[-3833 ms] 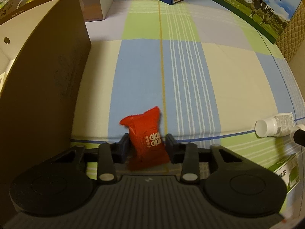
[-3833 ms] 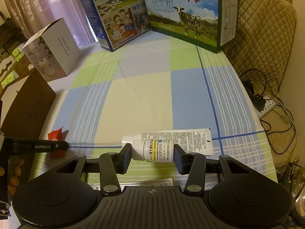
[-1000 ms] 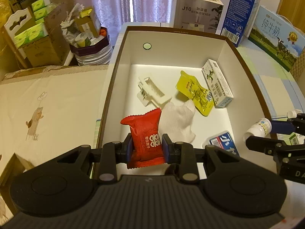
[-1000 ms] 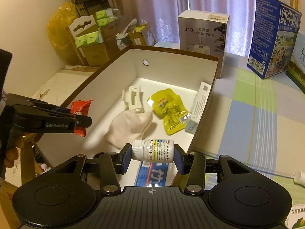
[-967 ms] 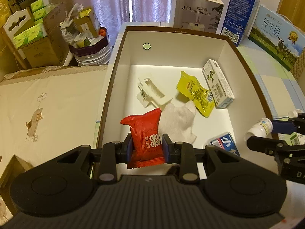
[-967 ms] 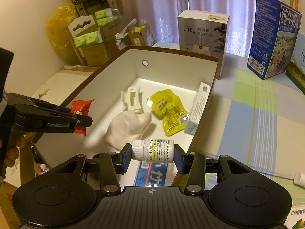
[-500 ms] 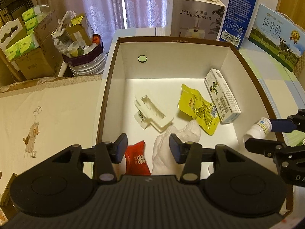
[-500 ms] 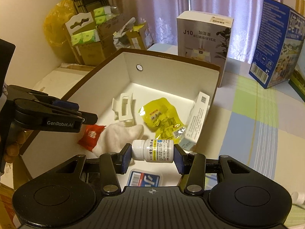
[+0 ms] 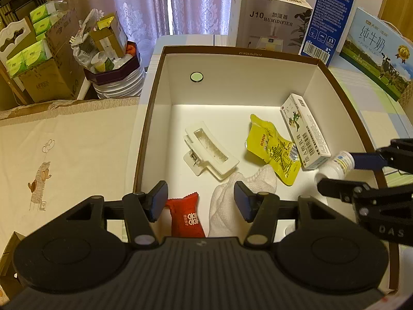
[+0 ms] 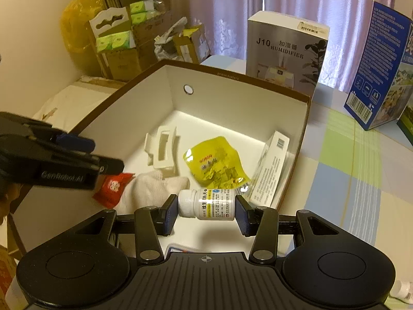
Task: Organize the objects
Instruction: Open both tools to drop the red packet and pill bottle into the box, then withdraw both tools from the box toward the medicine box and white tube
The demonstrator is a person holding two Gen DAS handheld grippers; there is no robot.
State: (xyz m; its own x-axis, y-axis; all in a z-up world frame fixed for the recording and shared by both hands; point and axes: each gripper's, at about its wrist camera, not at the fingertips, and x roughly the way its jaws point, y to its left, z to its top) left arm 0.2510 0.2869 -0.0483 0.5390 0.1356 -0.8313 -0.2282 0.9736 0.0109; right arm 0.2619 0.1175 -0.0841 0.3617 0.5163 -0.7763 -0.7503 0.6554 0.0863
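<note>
A brown box with white inside holds the sorted items. My left gripper is open above its near left corner. The red snack packet lies loose on the box floor below the left gripper, beside a white sock. My right gripper is shut on a white pill bottle, held sideways above the near part of the box. That bottle shows at the right of the left wrist view.
In the box lie a white hair clip, a yellow pouch, a white carton and a blue packet. A humidifier box and milk cartons stand behind. Another small bottle lies on the checked cloth.
My left gripper opened and let the red packet drop into the box. My right gripper carried the bottle from the table to above the box.
</note>
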